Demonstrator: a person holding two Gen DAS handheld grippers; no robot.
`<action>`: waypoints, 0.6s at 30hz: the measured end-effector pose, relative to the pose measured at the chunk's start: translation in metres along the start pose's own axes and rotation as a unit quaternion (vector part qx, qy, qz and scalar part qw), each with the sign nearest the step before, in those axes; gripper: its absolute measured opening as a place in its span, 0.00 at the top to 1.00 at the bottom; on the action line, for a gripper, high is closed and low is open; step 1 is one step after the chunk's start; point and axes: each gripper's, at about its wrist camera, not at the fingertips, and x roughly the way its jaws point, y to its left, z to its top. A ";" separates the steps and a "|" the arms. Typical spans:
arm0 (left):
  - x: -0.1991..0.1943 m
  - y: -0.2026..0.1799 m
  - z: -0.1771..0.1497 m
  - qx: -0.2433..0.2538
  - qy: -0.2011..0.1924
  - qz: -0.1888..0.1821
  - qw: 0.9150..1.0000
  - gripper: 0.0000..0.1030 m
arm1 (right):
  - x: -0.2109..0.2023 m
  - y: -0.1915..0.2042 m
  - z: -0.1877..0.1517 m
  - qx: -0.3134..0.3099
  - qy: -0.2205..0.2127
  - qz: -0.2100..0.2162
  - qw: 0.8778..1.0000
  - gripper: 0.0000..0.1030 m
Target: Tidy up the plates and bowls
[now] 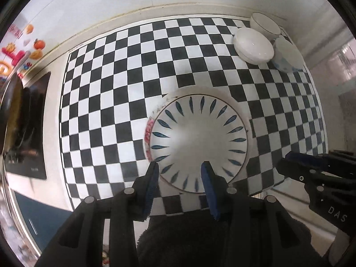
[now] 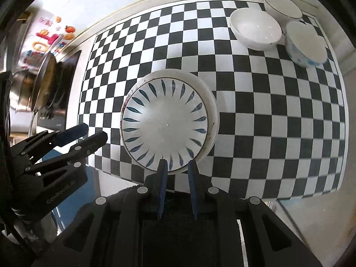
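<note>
- Where the black-and-white checkered mat (image 2: pixel 267 115) lies: stacked white plates, blue-leaf-patterned plate (image 2: pixel 165 124) topmost, central.
- Three white bowls (image 2: pixel 255 27): mat's far corner.
- Left gripper (image 1: pixel 180 166), right gripper (image 2: pixel 178 164): above stack, fingers narrowly parted, empty.

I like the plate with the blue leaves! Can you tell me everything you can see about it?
The blue-leaf plate is round, white and glossy, like ceramic, with a ring of thin blue leaf strokes pointing to its plain middle. It lies flat, face up, on top of a stack; a white plate's rim and a pink-flowered edge peek out beneath. The stack sits on the checkered mat. Neither gripper touches it.
</note>
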 end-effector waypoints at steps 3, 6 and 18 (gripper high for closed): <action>0.005 -0.011 0.009 -0.018 -0.001 0.001 1.000 0.64 | -0.003 -0.020 0.009 -0.012 -0.001 0.004 1.000 0.78; 0.012 -0.022 0.026 -0.028 -0.004 -0.009 1.000 0.64 | -0.007 -0.048 0.023 -0.011 -0.005 0.007 1.000 0.61; 0.067 -0.064 0.160 -0.056 -0.008 -0.070 0.996 0.64 | 0.002 -0.177 0.113 0.107 -0.048 0.032 0.993 0.51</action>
